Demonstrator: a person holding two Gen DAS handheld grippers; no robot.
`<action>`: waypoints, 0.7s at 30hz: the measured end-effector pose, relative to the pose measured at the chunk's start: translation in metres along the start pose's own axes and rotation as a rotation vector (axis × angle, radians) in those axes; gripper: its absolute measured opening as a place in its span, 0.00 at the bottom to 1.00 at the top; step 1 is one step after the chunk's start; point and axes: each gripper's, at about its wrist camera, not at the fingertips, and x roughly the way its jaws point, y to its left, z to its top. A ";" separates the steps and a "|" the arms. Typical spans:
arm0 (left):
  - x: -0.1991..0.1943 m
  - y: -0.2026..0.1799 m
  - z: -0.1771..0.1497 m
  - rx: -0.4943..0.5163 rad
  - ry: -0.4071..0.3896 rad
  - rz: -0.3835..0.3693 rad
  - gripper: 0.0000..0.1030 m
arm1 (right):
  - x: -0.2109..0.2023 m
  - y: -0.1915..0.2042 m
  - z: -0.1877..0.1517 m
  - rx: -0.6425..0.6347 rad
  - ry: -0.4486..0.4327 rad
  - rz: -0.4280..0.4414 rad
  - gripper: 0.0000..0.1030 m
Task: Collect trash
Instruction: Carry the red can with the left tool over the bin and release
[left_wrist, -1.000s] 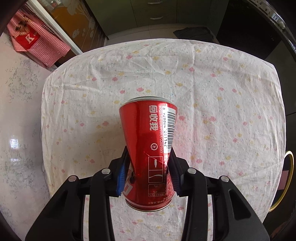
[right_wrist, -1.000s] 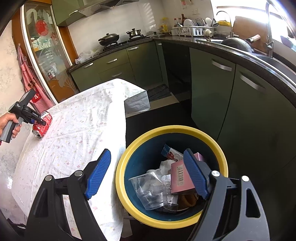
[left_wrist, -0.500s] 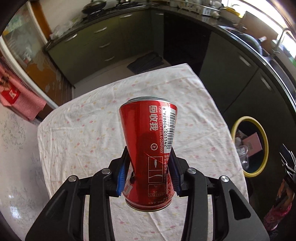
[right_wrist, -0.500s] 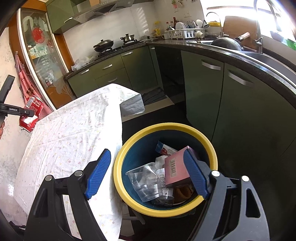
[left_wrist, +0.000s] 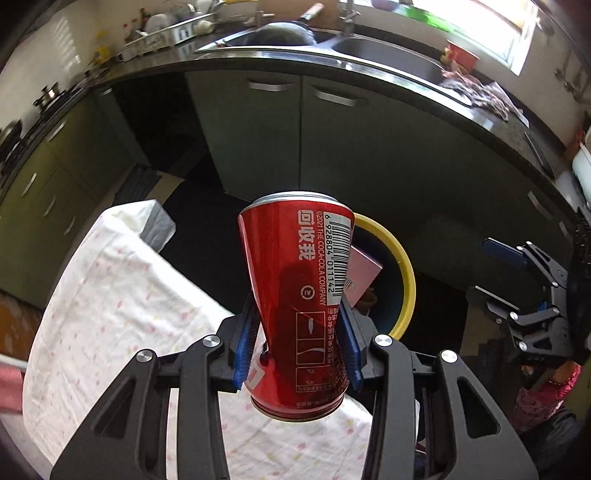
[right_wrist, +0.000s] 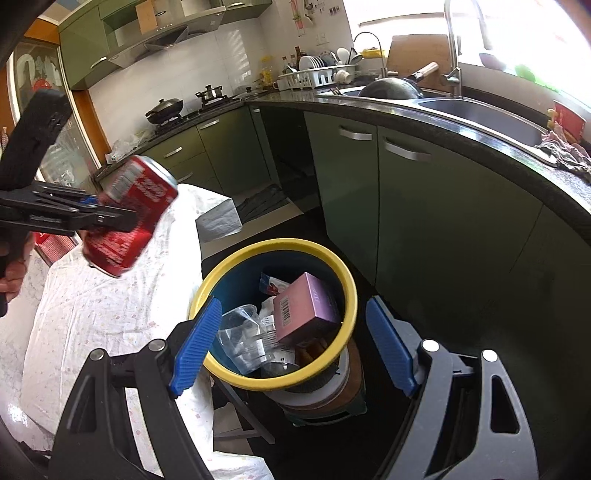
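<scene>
My left gripper (left_wrist: 297, 341) is shut on a dented red cola can (left_wrist: 301, 295), its blue pads pressing the can's lower half. In the right wrist view the same can (right_wrist: 133, 214) hangs tilted above the table's right side, left of the bin, with the left gripper (right_wrist: 92, 214) around it. The yellow-rimmed blue bin (right_wrist: 347, 295) holds a pink box (right_wrist: 306, 306), a clear plastic cup (right_wrist: 240, 332) and wrappers. My right gripper (right_wrist: 291, 350) stands open above the bin with nothing between its fingers. The can hides most of the bin (left_wrist: 402, 273) in the left wrist view.
A table under a white flowered cloth (right_wrist: 92, 314) stands left of the bin. Green kitchen cabinets (right_wrist: 424, 206) with a black counter and sink (right_wrist: 480, 114) curve behind the bin. A person's hand (right_wrist: 11, 273) grips the left tool's handle. The bin sits on a small stool (right_wrist: 325, 402).
The left gripper has carried the can from over the middle of the table toward the bin, rolling as it went. The right gripper has shifted slightly and stays open over the bin.
</scene>
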 end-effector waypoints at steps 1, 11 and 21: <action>0.013 -0.009 0.007 0.035 0.003 0.009 0.39 | -0.003 -0.002 -0.001 0.005 -0.002 -0.007 0.74; 0.120 -0.037 0.024 0.215 0.069 0.084 0.39 | -0.018 -0.011 -0.010 0.052 -0.008 -0.045 0.74; 0.062 -0.026 -0.011 0.146 -0.140 0.006 0.79 | -0.034 0.012 -0.019 0.040 -0.026 -0.032 0.74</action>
